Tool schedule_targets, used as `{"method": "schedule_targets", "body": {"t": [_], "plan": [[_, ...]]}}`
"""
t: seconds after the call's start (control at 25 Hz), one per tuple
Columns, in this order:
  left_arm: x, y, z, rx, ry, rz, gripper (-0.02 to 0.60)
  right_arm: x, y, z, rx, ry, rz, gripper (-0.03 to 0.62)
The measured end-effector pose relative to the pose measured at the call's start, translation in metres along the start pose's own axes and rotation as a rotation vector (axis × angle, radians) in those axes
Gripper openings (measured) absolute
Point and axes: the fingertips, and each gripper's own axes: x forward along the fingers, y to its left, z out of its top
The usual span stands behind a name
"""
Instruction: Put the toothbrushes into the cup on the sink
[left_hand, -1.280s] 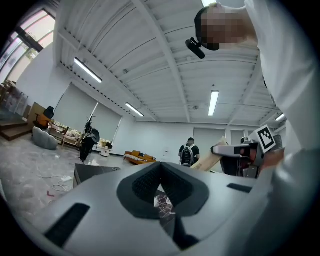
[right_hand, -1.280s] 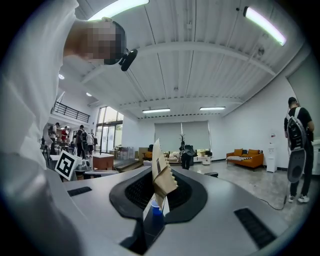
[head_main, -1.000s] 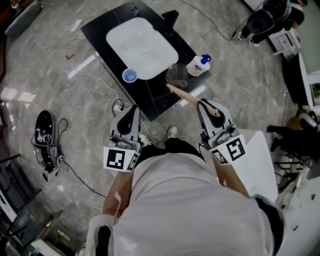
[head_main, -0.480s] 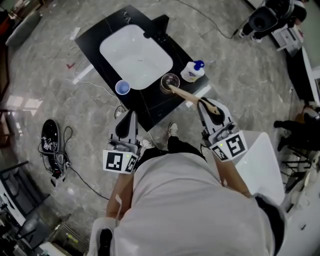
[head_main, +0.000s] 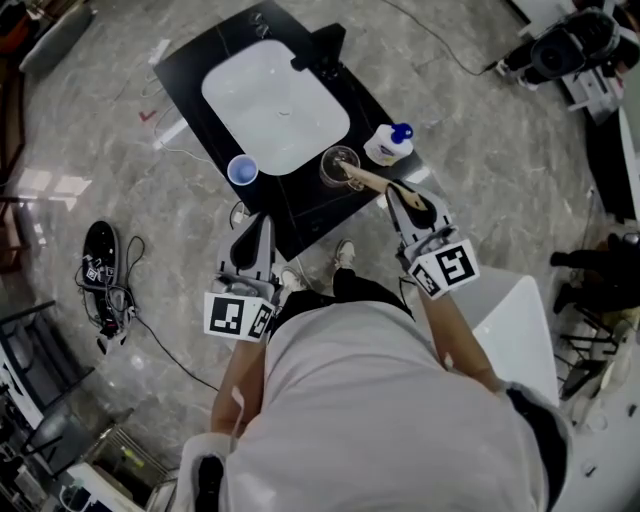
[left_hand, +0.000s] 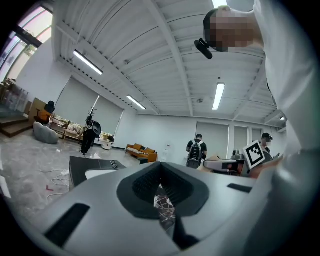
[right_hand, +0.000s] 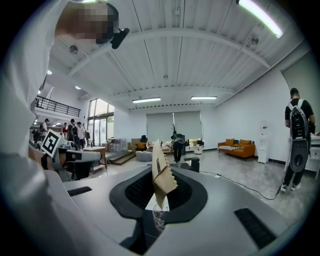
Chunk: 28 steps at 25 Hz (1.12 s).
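Right gripper (head_main: 398, 196) clamps toothbrush (head_main: 366, 180); head view shows its tip at cup (head_main: 328, 160).

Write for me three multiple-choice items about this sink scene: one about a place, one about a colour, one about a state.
1. Where does the small blue cup stand?
A. inside the white basin
B. on the black counter, beside the basin
C. on the floor

2. What colour is the cap of the white bottle?
A. blue
B. red
C. green

3. What is the state of the right gripper?
A. open and empty
B. shut on the bottle
C. shut on the toothbrush

Answers:
1 B: the head view shows the cup on the dark surface at the basin's edge.
2 A: the cap shows blue against the white body.
3 C: the right gripper view shows the tan toothbrush clamped between the jaws.
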Motion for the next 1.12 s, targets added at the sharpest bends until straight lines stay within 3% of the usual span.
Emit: {"method": "schedule_targets", "body": {"t": [1.12], "plan": [[-0.029, 0.023, 0.002, -0.019, -0.001, 0.175, 0.003, 0.07, -0.012, -0.072, -0.221, 0.11, 0.079, 0.06]]}}
